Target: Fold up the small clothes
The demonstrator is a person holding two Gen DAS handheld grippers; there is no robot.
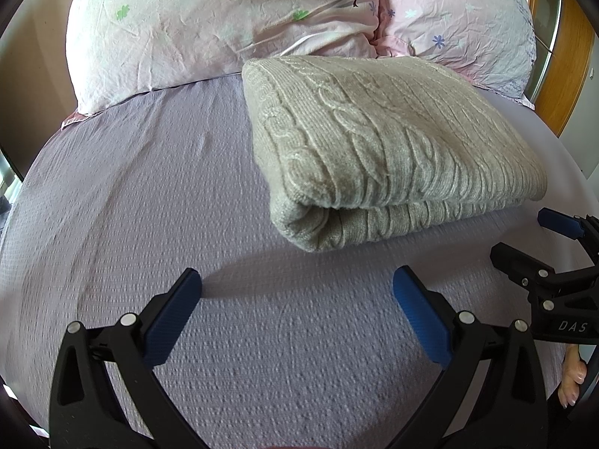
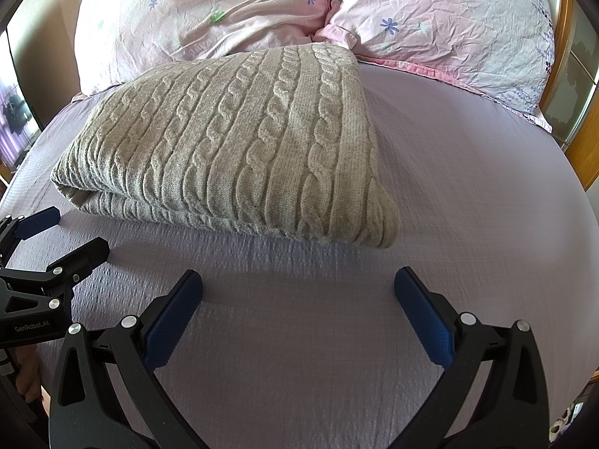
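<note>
A beige cable-knit sweater (image 1: 378,142) lies folded into a thick rectangle on the lilac bed sheet (image 1: 149,205), just in front of the pillows. It also shows in the right wrist view (image 2: 239,149). My left gripper (image 1: 297,284) is open and empty, a short way in front of the sweater's near left corner. My right gripper (image 2: 298,284) is open and empty, in front of the sweater's near right corner. Each gripper appears at the edge of the other's view, the right one (image 1: 531,239) and the left one (image 2: 67,232).
Two pink floral pillows (image 1: 209,26) (image 2: 449,22) lie against the head of the bed behind the sweater. A wooden bed frame (image 2: 584,142) stands at the right. The lilac sheet (image 2: 468,172) stretches to the right of the sweater.
</note>
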